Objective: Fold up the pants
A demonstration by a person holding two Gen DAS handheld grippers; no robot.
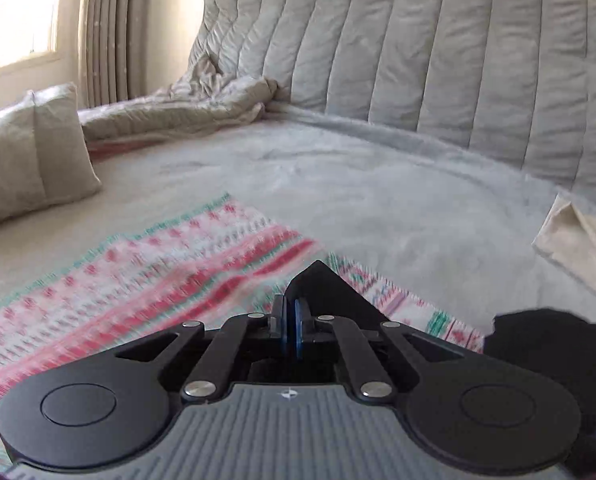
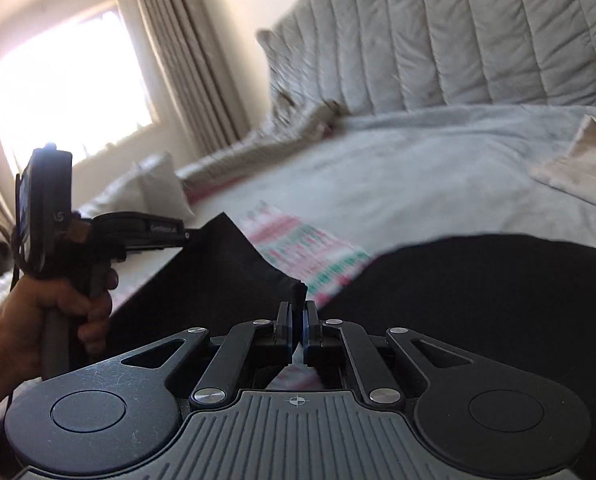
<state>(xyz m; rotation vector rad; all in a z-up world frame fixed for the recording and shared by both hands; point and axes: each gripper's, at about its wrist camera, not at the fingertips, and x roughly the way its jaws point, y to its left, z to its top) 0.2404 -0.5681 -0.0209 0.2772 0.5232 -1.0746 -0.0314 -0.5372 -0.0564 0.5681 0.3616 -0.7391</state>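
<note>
Above the bed (image 1: 338, 184), the black pants (image 2: 478, 292) hang lifted over a patterned blanket (image 1: 145, 264), each corner pinched in the closed left gripper (image 1: 291, 320) and right gripper (image 2: 297, 320). Folding seems barely begun; every fold apparently remains.

You see daylight from the window (image 2: 69, 80) at left, blown out to white; motion blur smears the patterned cloth (image 1: 145, 276); fisheye curvature bends the edges.
</note>
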